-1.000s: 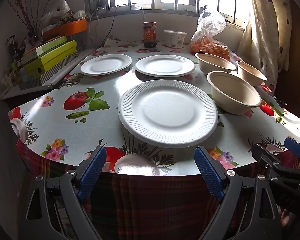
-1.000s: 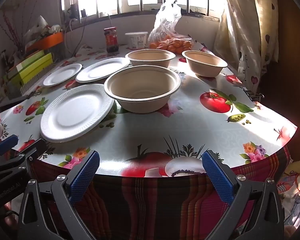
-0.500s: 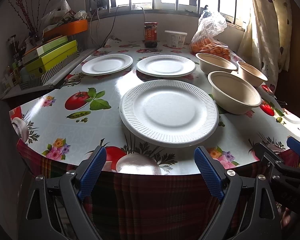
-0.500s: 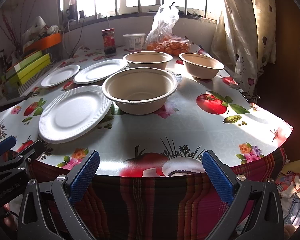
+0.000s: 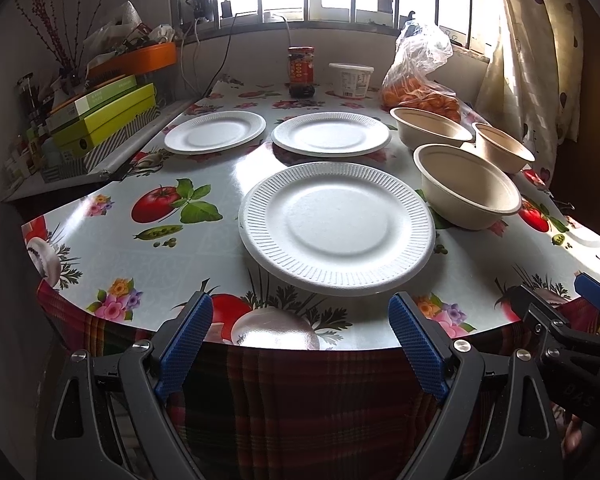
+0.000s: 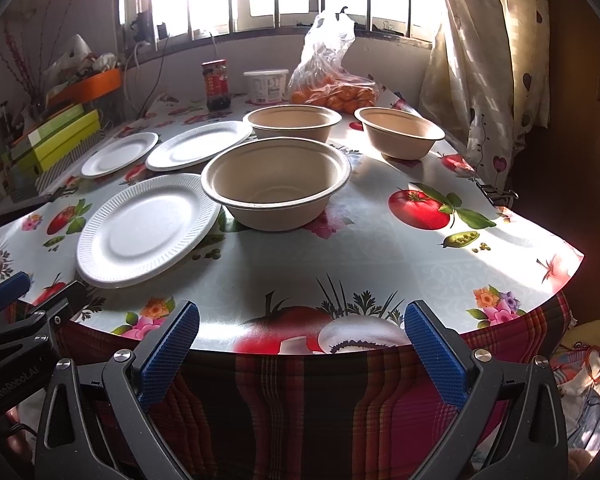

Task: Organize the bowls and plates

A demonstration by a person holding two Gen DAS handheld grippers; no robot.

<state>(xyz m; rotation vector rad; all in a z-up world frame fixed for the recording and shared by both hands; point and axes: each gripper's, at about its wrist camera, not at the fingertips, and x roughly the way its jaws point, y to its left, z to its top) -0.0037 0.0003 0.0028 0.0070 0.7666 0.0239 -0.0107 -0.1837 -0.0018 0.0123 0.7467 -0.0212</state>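
- Three white ribbed plates: nearest plate (image 5: 336, 228) at frame centre, two (image 5: 215, 132) (image 5: 331, 134) behind.
- Three beige bowls (image 5: 467, 186) (image 5: 430, 127) (image 5: 504, 152), upright, clustered right.

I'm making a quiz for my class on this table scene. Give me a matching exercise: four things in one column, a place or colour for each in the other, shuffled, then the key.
Things
1. nearest white plate
2. sauce jar
3. bag of oranges
4. left gripper

Descriptions
A. clear plastic, beside the curtain
B. blue pads, open, off the table's near edge
C. red lid, below the window
D. left of the nearest beige bowl

Pairs: 1-D, 2-C, 3-A, 4-B
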